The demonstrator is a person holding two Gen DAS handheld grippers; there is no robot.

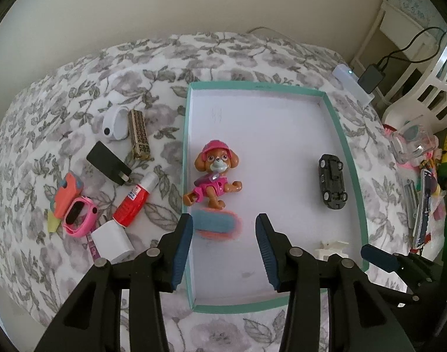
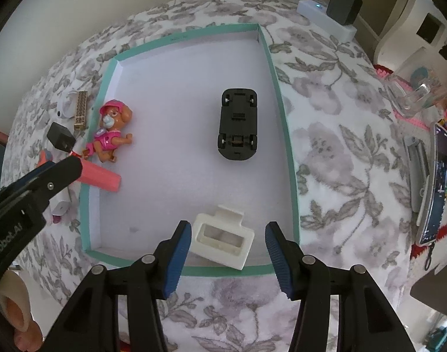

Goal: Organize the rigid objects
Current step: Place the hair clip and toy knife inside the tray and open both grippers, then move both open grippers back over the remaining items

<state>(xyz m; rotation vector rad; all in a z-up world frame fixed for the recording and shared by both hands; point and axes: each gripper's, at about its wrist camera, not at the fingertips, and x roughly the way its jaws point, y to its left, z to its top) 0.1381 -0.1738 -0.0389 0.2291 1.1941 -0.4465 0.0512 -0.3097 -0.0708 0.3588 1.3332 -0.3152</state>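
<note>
A teal-rimmed white tray lies on a floral bedspread. Inside it are a pink pup figure, an upturned black toy car, a blurred pink and blue block and a white plastic holder. My left gripper hangs open over the block. The block sits against the left finger and clear of the right one. My right gripper is open around the white holder, with a gap at its right pad. The left gripper's finger covers the end of the pink block in the right wrist view.
Left of the tray lie a white band, a gold bar, a black plug, a red glue stick, a pink watch, an orange toy and a white charger. Clutter crowds the right edge.
</note>
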